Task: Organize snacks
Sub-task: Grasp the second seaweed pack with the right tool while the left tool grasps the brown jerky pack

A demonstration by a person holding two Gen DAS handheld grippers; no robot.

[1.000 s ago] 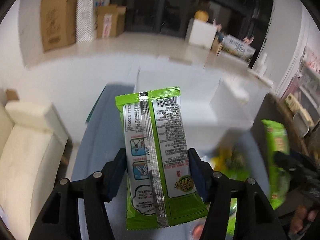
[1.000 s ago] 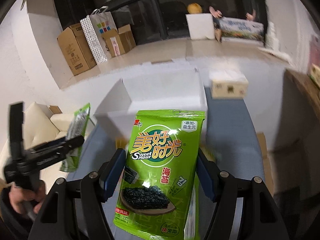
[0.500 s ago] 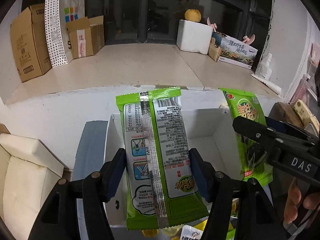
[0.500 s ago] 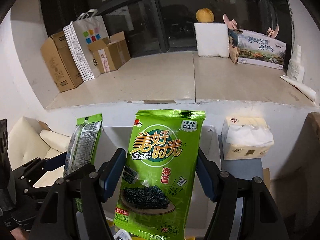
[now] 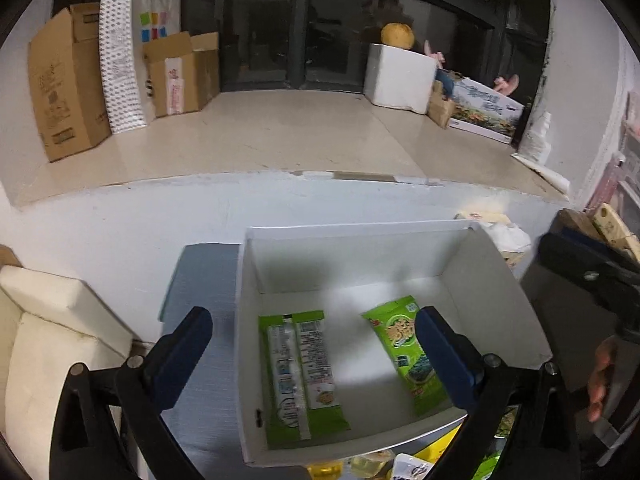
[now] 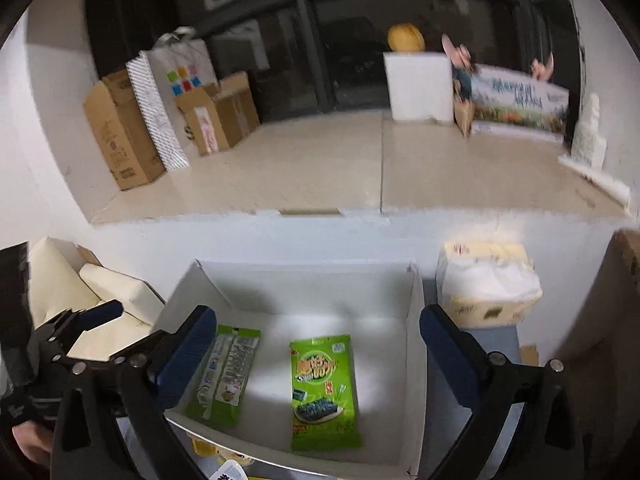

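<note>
Both my grippers, left (image 5: 312,344) and right (image 6: 316,344), gape empty above an open white cardboard box (image 6: 414,320); inside lie two green seaweed snack packets, one face down on the left (image 6: 226,372) and one face up on the right (image 6: 323,388), their print unreadable.

Both wrist fisheye cameras look forward and steeply down, from close above, into an open white cardboard box (image 5: 496,280) (image 6: 414,320) holding two green snack packets; the left view sits toward the box's left side, the right view toward its right, both sharing the beige window ledge (image 5: 280,136) (image 6: 320,164) behind.

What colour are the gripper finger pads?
Dark blue pads on black arms; clearest in the right wrist view.
</note>
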